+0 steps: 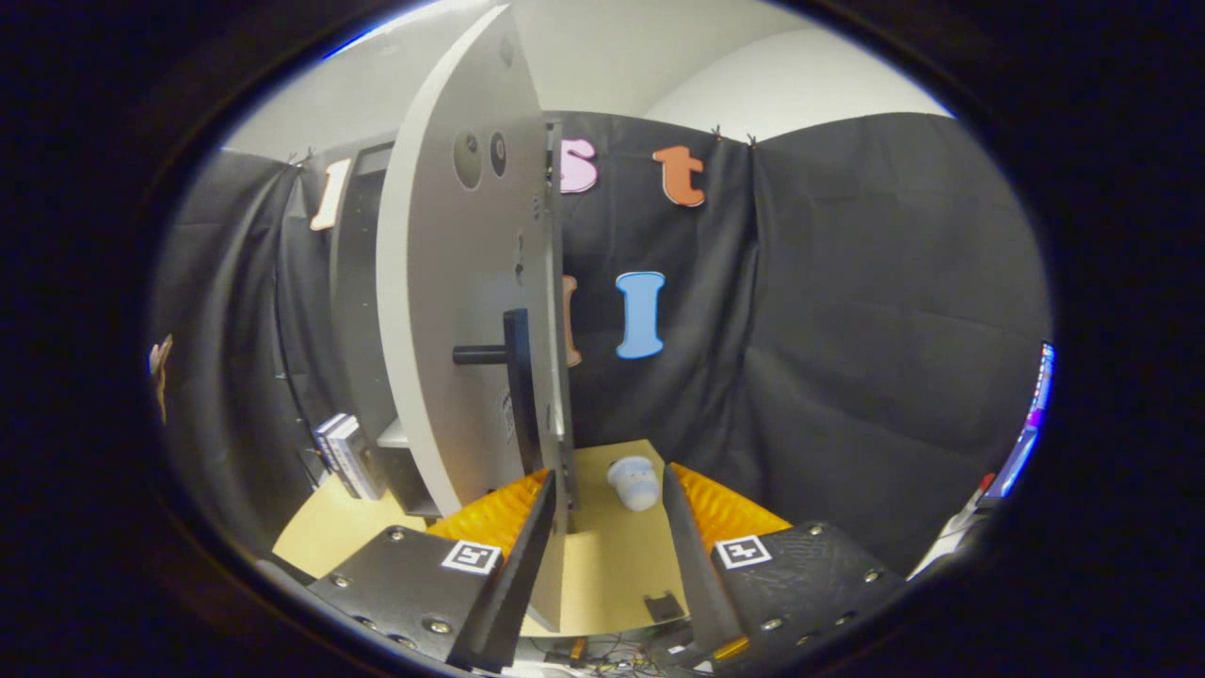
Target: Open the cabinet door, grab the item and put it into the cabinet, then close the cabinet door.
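Observation:
The grey cabinet door [452, 311] stands swung open and edge-on to me, with its black handle [513, 358] sticking out on the near side. My gripper [608, 476] is open. The door's free edge [557, 395] comes down between the fingers, close against the left finger [527, 546], and the right finger [687, 537] stands well apart from it. A small white and pale blue item [634, 482] lies on the wooden table [612, 565], just ahead of the fingertips and right of the door edge. The dark cabinet body [362, 311] lies behind the door.
A few books [346, 457] stand on the table left of the cabinet. A small black piece [665, 605] lies near the table's front edge. Black cloth walls close off the back and right. A lit screen [1028, 433] glows at far right.

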Tool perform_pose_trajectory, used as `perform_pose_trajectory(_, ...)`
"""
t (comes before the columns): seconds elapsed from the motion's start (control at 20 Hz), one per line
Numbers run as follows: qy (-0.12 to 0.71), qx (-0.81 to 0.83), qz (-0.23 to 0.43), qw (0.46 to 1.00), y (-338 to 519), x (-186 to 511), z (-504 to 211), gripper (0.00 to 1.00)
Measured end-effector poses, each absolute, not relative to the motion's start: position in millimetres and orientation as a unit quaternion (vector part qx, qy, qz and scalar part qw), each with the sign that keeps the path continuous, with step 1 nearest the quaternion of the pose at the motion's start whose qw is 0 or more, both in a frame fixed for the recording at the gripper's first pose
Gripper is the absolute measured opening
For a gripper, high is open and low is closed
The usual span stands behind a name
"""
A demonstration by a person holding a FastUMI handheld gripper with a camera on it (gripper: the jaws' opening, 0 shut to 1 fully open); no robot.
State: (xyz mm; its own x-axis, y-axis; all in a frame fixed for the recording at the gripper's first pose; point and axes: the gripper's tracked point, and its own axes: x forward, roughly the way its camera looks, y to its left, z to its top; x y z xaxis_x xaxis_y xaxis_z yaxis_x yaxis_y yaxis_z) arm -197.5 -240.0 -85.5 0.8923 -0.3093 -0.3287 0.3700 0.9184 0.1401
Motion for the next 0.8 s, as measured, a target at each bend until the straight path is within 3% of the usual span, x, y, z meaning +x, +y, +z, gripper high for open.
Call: perform_pose_trajectory(0.8, 0.147, 0.144, -0.057, 0.977, -176.8, -155.2, -86.0, 0.69)
